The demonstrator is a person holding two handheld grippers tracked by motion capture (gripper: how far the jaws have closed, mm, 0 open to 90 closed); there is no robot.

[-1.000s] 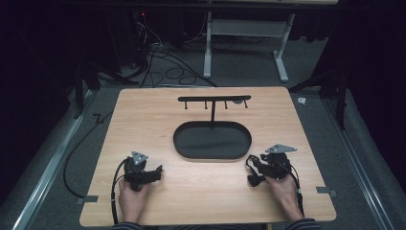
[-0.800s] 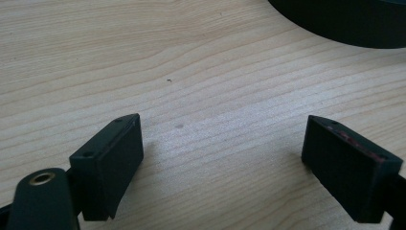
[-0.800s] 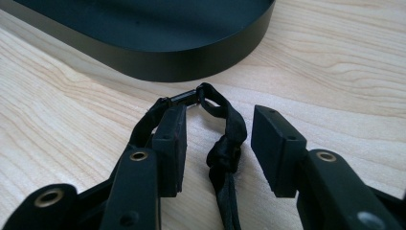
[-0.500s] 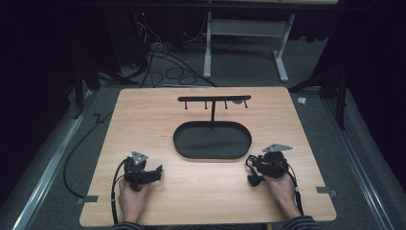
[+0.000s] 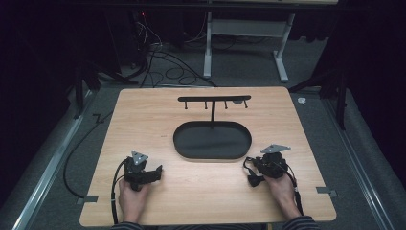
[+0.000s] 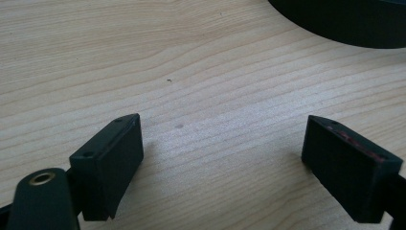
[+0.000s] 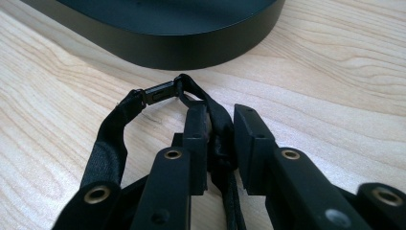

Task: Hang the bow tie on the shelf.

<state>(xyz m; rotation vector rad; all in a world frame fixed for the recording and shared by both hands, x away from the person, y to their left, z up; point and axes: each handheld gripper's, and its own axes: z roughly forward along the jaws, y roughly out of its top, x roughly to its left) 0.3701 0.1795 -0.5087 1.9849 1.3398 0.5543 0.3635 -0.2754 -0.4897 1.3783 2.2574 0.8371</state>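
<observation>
Left tool (image 5: 157,171), held in left hand (image 5: 131,199): low over the table (image 5: 143,115), near its front left; jaws spread wide, nothing between them but bare wood grain in the left gripper view. One pad (image 6: 112,160) at lower left of that view, the other at lower right, both just above the wood. Cable trailing back past the wrist toward the table's near edge.

Ahead and to the right of the left tool: black oval tray (image 5: 212,140), at the table's middle. Thin upright post rising from the tray's far side, topped by a black crossbar (image 5: 214,98) with short pegs hanging down. Edge of the same tray at the top right of the left gripper view.

Right tool (image 7: 218,139), held in right hand (image 5: 281,189): low over the table, just right of the tray's near right end; jaws just been closing, now pressed together on a black strap (image 7: 112,143). Strap pinched between the pads, running down the gap between the jaws; remainder looping out to the tool's left and forward, lying on the wood. Small dark buckle (image 7: 160,92) on the loop's far end, just short of the tray wall, not touching it. Grey three-cornered plate on top of this tool in the high view.
</observation>
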